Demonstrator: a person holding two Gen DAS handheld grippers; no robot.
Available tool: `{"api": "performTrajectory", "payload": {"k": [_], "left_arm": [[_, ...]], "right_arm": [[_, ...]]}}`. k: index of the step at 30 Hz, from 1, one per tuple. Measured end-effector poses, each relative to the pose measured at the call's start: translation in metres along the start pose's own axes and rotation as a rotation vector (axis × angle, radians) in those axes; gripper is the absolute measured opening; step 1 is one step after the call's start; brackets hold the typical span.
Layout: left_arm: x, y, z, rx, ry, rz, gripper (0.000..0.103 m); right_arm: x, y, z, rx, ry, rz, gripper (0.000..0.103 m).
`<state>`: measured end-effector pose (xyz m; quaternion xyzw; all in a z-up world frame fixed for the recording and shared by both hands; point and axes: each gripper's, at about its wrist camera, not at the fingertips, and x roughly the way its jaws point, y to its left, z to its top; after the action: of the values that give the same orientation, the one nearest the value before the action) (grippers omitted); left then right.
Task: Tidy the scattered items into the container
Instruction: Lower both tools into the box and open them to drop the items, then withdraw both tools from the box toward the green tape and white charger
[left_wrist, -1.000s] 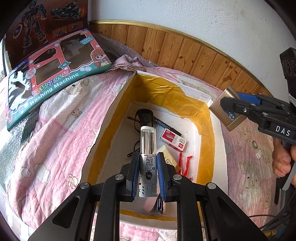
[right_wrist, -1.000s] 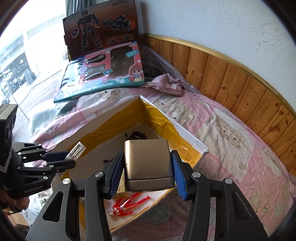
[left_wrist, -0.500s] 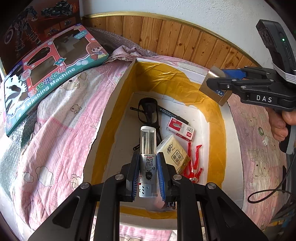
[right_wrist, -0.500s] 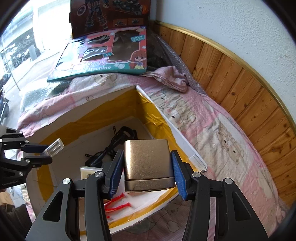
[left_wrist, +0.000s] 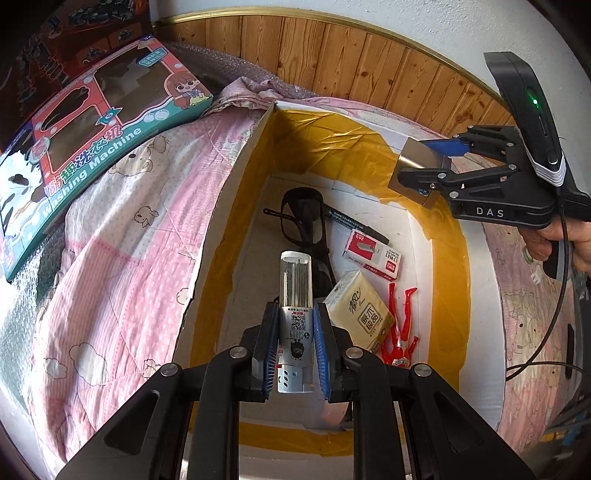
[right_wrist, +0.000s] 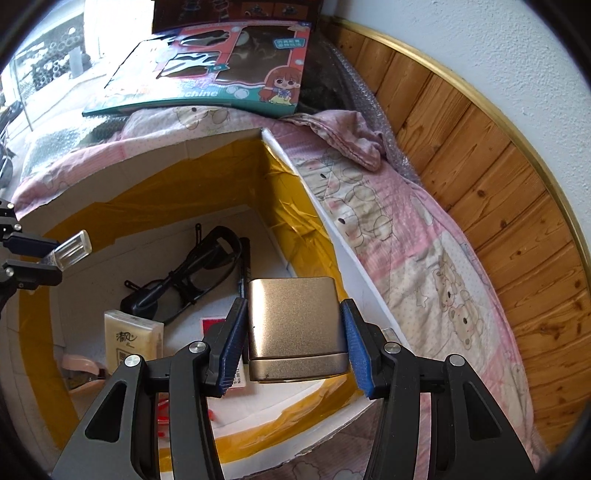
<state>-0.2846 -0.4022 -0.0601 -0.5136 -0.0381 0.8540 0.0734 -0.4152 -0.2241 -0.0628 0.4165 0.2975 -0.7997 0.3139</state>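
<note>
In the left wrist view, the left gripper (left_wrist: 294, 347) fills the bottom centre of the frame, its blue pads clamped narrow on a clear-capped tube (left_wrist: 295, 295) that points up the frame over the open container (left_wrist: 236, 177), a white foam box lined with yellow tape. Just right of the tube, on the box floor, lies a yellow tissue pack (left_wrist: 358, 308), and right of that a red toy figure (left_wrist: 400, 328). Further up sit a red and white staple box (left_wrist: 372, 253), dark sunglasses (left_wrist: 304, 225) at centre and a black pen (left_wrist: 354, 223) beside them. At the right edge, the right gripper (left_wrist: 428, 171), held by a hand (left_wrist: 565, 240), hangs above the box's far right rim with a gold tin (left_wrist: 419, 166) pinched between its pads.

In the right wrist view the same tin (right_wrist: 295, 325) sits lower centre, gripped on both sides, over the box's near right corner. The box rests on a pink quilt (left_wrist: 122, 236); a toy washing machine carton (left_wrist: 92, 136) lies at upper left, with wooden panelling (left_wrist: 332, 59) along the top
</note>
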Motion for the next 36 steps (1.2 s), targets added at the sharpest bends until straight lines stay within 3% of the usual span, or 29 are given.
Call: {"api": "performTrajectory", "payload": {"k": [2,5,11,14,18,26,30,36], "left_arm": [[0.005,0.002,0.002,-0.007,0.01,0.004,0.021],[0.01,0.008,0.003,-0.048,0.018,0.002,0.035],[-0.003,0.008,-0.004,-0.081,-0.004,-0.029,0.036],[-0.012,0.003,-0.008,-0.077,-0.012,-0.024,0.036],[-0.031,-0.006,-0.011,-0.064,-0.05,-0.015,0.036],[-0.064,-0.045,-0.018,-0.009,-0.125,-0.068,0.036],[-0.077,-0.082,-0.025,0.051,-0.159,-0.123,0.036],[-0.067,-0.155,-0.035,0.157,-0.109,-0.212,0.036]], "right_arm": [[0.008,-0.001,-0.004,-0.009,0.02,-0.01,0.054],[0.012,-0.007,-0.012,0.013,0.029,-0.035,0.053],[-0.018,-0.028,-0.021,0.13,-0.056,-0.011,0.053],[-0.038,-0.041,-0.027,0.24,-0.104,0.035,0.053],[-0.066,-0.054,-0.049,0.411,-0.18,0.16,0.053],[-0.086,-0.032,-0.127,0.597,-0.227,0.253,0.036],[-0.096,-0.031,-0.181,0.708,-0.239,0.253,0.036],[-0.114,-0.056,-0.271,0.885,-0.229,0.183,0.036]]}}
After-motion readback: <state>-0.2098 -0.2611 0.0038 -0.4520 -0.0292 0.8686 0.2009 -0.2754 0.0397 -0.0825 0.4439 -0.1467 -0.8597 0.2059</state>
